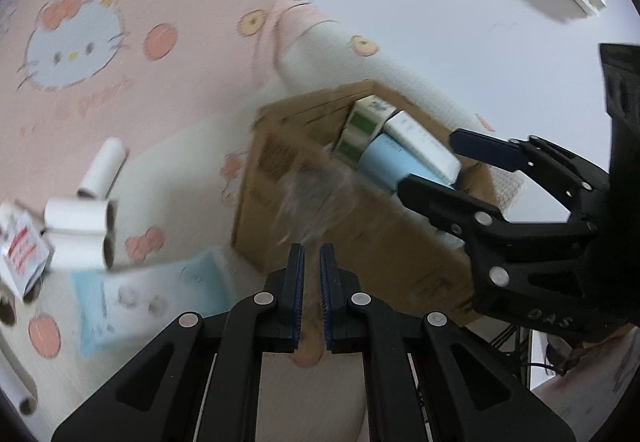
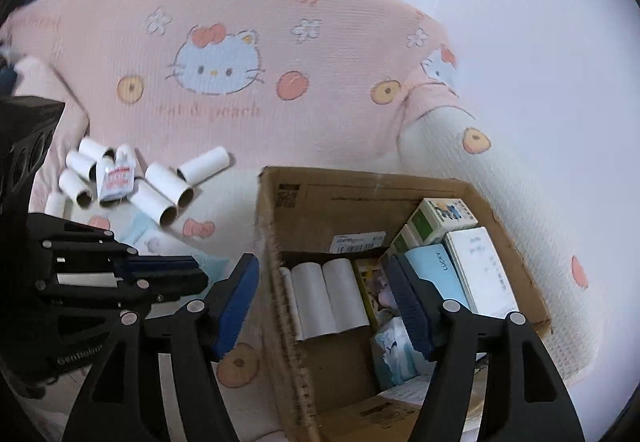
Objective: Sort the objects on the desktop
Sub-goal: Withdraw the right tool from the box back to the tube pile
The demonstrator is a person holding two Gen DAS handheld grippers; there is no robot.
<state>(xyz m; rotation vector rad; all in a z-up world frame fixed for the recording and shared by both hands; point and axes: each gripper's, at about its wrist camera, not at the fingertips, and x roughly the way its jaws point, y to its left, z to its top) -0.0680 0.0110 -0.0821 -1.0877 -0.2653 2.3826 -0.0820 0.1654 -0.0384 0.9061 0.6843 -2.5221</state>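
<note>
1. While the right gripper [image 2: 328, 302] hangs wide and empty over the cardboard box [image 2: 320, 185], a careless descent could knock the packed cartons [image 1: 404, 153].
2. Left gripper [image 1: 312, 274] pinched narrow (contents unclear) — loose paper tubes [image 2: 160, 197] on the blanket [image 2: 320, 53] may roll away.

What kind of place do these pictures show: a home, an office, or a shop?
Probably a home, perhaps a bed or sofa. A pink cartoon-cat blanket covers the surface, and a cardboard box holding small packages sits on it beside loose paper tubes.
</note>
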